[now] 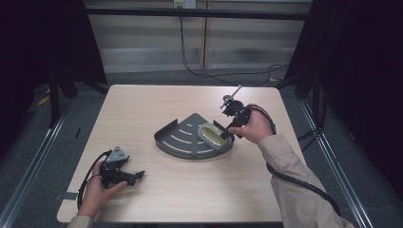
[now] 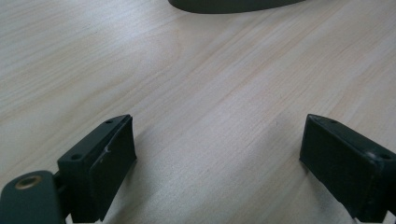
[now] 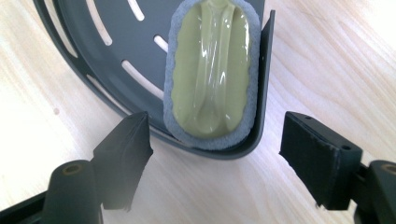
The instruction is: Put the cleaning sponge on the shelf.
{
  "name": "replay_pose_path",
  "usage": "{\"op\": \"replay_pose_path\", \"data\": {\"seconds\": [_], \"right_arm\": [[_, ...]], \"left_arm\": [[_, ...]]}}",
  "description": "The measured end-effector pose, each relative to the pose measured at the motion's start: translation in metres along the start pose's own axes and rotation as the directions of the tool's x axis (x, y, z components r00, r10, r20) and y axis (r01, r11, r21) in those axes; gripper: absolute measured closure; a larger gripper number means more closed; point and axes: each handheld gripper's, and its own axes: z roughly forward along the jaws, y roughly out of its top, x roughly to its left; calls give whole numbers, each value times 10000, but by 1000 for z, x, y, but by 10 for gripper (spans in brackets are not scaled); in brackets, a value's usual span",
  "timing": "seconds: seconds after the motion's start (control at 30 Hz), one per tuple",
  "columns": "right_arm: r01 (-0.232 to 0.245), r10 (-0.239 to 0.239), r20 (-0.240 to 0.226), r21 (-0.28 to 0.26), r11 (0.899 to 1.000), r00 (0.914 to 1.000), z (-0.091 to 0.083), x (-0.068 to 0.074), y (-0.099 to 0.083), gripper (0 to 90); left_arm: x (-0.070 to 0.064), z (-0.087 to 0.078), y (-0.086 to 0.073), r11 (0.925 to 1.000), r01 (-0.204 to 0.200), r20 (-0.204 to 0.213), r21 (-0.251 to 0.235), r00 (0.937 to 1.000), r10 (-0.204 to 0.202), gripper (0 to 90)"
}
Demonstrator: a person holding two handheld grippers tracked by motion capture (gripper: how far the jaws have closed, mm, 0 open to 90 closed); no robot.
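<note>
**Two grippers out, one poised at the sponge in the corner tray**

I have my right gripper [image 1: 227, 135] at the right end of the dark grey corner tray [image 1: 183, 142], which sits near the middle of the tabletop [image 1: 142, 104]. Its jaws are spread wide with nothing between them. In the right gripper view they stand on either side of the tray's near corner, and the sponge [image 3: 212, 70] lies just beyond them. That sponge is an oval piece with a yellow-green face wrapped in shiny film and a grey-blue foam border. It lies flat inside the tray, pressed against the straight side wall [image 3: 264, 79], next to the slots cut in the tray floor. I cannot tell whether either jaw touches the tray rim; both look just clear of it.

My left gripper [image 1: 138, 175] rests low near the front left part of the tabletop, well apart from the tray, with the hand [image 1: 97, 190] wrapped around it. In the left gripper view its jaws are also wide apart over bare wood, and the curved edge of the tray [image 2: 233, 5] shows far ahead at the top.
</note>
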Motion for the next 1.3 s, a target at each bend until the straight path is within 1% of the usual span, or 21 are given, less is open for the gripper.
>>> {"op": "replay_pose_path", "data": {"seconds": [0.03, 0.1, 0.13, 0.23, 0.3, 0.4, 0.47, 0.63, 0.7, 0.77, 0.8, 0.87, 0.93, 0.97, 1.03, 1.1, 1.17, 1.2, 1.3], "right_arm": [[-135, 136, -26, 14, 9999, 9999, -1, 1, -2, 234], [13, -13, -11, -11, 10000, 10000, -3, -1, -6, 230], [-124, 124, -23, -11, 9999, 9999, -4, 0, -7, 227], [4, -4, -20, -59, 10000, 10000, -7, -1, -14, 206], [-12, 12, -174, -31, 10000, 9998, -9, -1, -18, 197], [53, -54, -137, -35, 10000, 9999, -12, -1, -23, 185], [91, -95, -324, -117, 9999, 9994, -13, -2, -27, 178], [186, -185, -126, 19, 9998, 9997, -16, -3, -36, 178], [270, -270, -146, 21, 9996, 9995, -16, -4, -40, 178], [210, -208, -135, 126, 9997, 9997, -17, -4, -43, 179], [323, -321, -82, 160, 9994, 9994, -17, -4, -45, 180], [345, -345, -20, 245, 9991, 9994, -16, -5, -49, 183], [348, -346, -88, 316, 9989, 9994, -15, -6, -52, 185], [250, -245, -131, 368, 9990, 9996, -15, -6, -54, 187], [259, -254, -116, 452, 9986, 9996, -15, -6, -57, 187], [458, -453, -121, 470, 9978, 9989, -14, -6, -61, 188], [510, -505, -115, 471, 9976, 9987, -13, -5, -64, 188], [461, -457, -98, 514, 9976, 9989, -13, -4, -66, 188], [576, -569, -142, 526, 9970, 9983, -13, -3, -71, 189]], "left_arm": [[0, 0, 0, 10000, 8, 3, 0, 10000, -8, 98], [0, 0, 0, 10000, 33, 26, -8, 10000, -33, 98], [0, 0, 0, 10000, 1, -2, -7, 10000, -1, 98], [0, 0, 0, 10000, 38, -2, -31, 10000, -38, 98], [0, 0, 0, 10000, 38, -7, -30, 10000, -38, 98], [0, 0, 0, 10000, 35, -9, -30, 10000, -35, 98], [0, 0, 0, 10000, 38, -4, -29, 10000, -38, 98], [-1, 0, 0, 9999, 114, 35, -43, 9999, -114, 98], [-1, 0, 0, 9999, 100, 21, -38, 9999, -100, 98], [-1, 0, 0, 9999, 97, 20, -38, 10000, -97, 98], [-1, 0, 0, 9999, 103, 16, -44, 9999, -103, 98], [0, 0, 0, 10000, 48, 26, 11, 10000, -48, 98], [0, 0, 0, 10000, 63, 41, 7, 10000, -63, 98], [0, 0, 0, 10000, 60, 39, 10, 10000, -60, 98], [0, 0, 0, 10000, 60, 38, 9, 10000, -60, 98], [0, 0, 0, 10000, 61, 21, 6, 10000, -61, 98], [0, 0, 0, 10000, 58, 39, 10, 10000, -58, 98], [0, 0, 0, 10000, 57, 42, 12, 10000, -57, 98], [0, 0, 0, 10000, 57, 47, 16, 10000, -57, 98]]}}
